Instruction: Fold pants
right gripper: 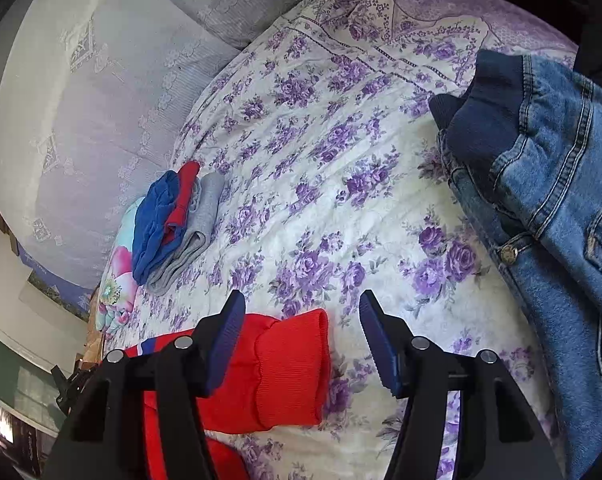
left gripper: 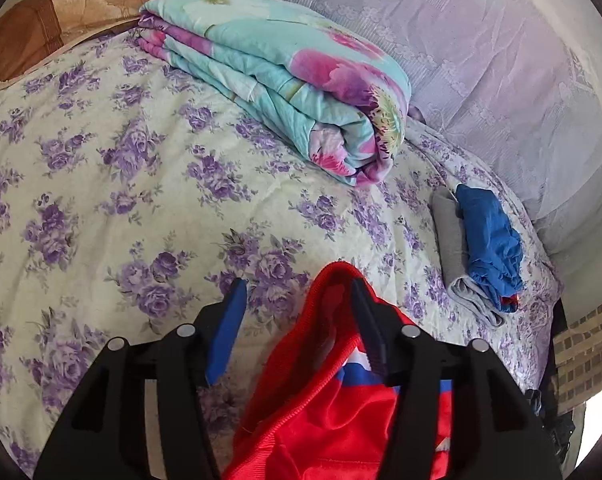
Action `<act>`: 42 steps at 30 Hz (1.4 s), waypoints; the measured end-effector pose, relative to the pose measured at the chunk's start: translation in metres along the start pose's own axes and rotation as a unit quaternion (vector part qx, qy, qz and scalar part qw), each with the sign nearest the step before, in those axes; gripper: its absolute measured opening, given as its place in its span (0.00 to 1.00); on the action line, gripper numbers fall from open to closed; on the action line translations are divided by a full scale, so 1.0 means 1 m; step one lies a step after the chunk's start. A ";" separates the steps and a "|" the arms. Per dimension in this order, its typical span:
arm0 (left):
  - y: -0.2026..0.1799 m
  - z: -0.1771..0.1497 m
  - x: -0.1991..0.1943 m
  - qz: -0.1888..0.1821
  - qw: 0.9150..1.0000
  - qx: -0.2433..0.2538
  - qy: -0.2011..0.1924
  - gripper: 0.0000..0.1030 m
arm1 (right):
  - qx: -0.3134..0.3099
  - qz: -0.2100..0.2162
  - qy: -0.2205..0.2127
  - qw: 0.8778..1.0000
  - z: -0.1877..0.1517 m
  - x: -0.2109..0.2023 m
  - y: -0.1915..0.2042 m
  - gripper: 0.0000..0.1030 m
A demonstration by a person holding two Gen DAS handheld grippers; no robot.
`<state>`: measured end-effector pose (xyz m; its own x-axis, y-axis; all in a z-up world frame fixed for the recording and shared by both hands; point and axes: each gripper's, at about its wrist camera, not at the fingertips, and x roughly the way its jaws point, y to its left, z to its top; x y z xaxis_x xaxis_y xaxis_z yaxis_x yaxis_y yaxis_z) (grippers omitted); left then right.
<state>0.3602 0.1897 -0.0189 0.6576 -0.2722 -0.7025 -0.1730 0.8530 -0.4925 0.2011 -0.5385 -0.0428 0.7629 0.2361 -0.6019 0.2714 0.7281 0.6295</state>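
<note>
The red pants [left gripper: 341,420] lie on the floral bedspread [left gripper: 121,160] close under both grippers. In the left wrist view their ribbed waistband [left gripper: 321,320] stands up between the fingers and leans on the right finger [left gripper: 367,328]. My left gripper [left gripper: 299,292] is open, and its blue left pad [left gripper: 229,328] is clear of the cloth. In the right wrist view a ribbed red cuff [right gripper: 289,368] lies flat between the fingers, nearer the left one. My right gripper [right gripper: 303,298] stands open above it, no pad pressing on the cloth.
A folded turquoise and pink quilt [left gripper: 285,80] and a brown pillow [left gripper: 61,20] lie at the far side. A small stack of folded blue, red and grey clothes [right gripper: 177,220] sits near the lilac lace cover [right gripper: 81,100]. A denim jacket [right gripper: 549,184] lies at right.
</note>
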 end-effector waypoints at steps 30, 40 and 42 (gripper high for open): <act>0.029 -0.065 -0.105 -0.049 0.998 0.023 -0.016 0.67 | -0.009 0.060 0.069 0.996 -0.057 0.000 0.027 0.51; 0.044 -0.140 -0.150 -0.054 0.998 0.021 -0.006 0.77 | 0.012 0.090 0.068 0.994 -0.047 0.041 0.035 0.04; 0.046 -0.153 -0.149 -0.055 0.998 0.017 0.007 0.77 | 0.000 0.094 0.035 0.995 -0.041 0.024 0.039 0.03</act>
<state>0.1418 0.2015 -0.0155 0.6606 -0.3718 -0.6521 -0.0740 0.8322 -0.5495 0.2061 -0.4783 -0.0531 0.7569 0.4136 -0.5061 0.1267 0.6667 0.7345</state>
